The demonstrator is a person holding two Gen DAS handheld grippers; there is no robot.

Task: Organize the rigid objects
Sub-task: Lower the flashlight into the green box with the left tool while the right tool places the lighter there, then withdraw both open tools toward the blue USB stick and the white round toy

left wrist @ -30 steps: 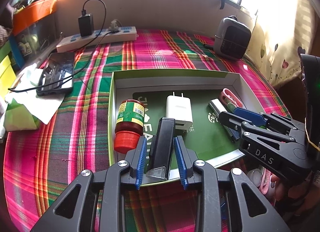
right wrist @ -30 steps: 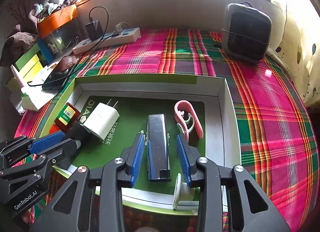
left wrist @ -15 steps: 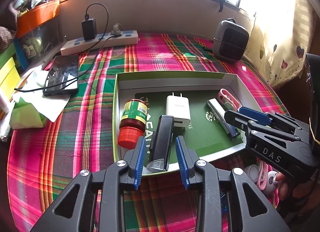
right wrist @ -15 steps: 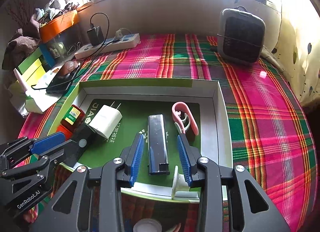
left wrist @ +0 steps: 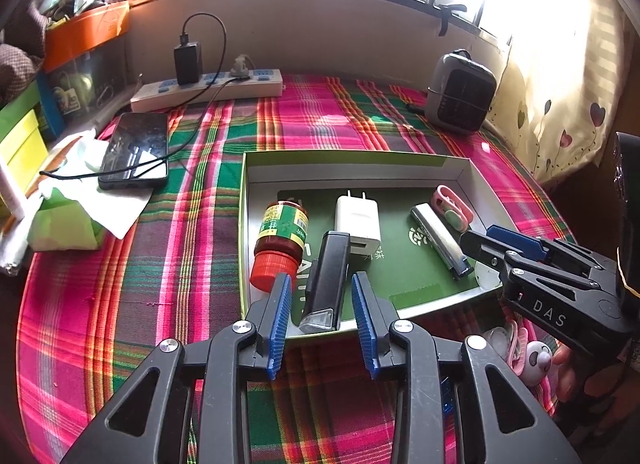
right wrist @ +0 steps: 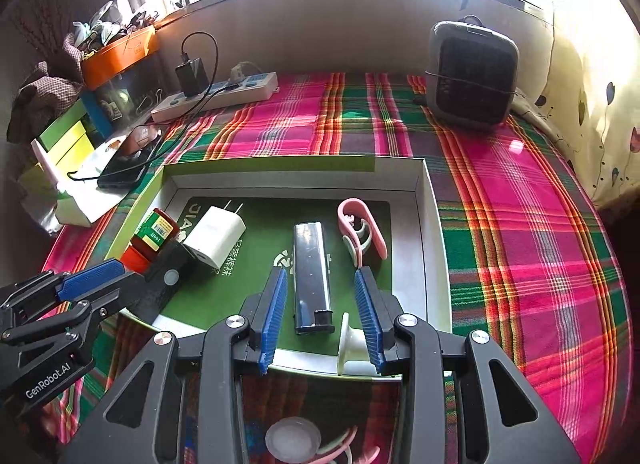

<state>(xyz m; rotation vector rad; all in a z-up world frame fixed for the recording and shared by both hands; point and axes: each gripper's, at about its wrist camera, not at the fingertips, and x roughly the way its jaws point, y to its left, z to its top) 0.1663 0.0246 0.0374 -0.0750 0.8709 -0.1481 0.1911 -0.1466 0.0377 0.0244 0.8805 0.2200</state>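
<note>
Two claws hang over the near edge of a shallow cardboard tray [left wrist: 360, 158] set on a plaid-covered tabletop [left wrist: 192, 240]. The left claw [left wrist: 320, 314] has its blue pads spread, its jaws having just been opening, and a black flashlight-like stick [left wrist: 326, 280] lies between them untouched, with a gap on each side. The right claw [right wrist: 320, 312] is likewise spread apart, and a dark lighter [right wrist: 312, 276] lies between its pads without contact, lengthwise on the tray's green floor. Beside that claw's right pad, at 6 o'clock in the tray, a small white hook-like piece [right wrist: 346, 344] leans on the tray's near rim. Going outward in the left wrist view, a red-capped bottle [left wrist: 282, 242] lies on its side at 10 o'clock from the left claw, just beside the black stick, and a white charger plug [left wrist: 358, 222] sits at 12 o'clock, touching the stick's far end. A pink clip [right wrist: 360, 232] lies at 1 o'clock from the right claw, near the lighter. Beyond the tray, a phone [left wrist: 136, 150] rests on tissue paper at 10 o'clock, a white power strip [left wrist: 208, 90] lies along the far wall at 11 o'clock, and a small grey heater [left wrist: 460, 92] stands at 1 o'clock.
</note>
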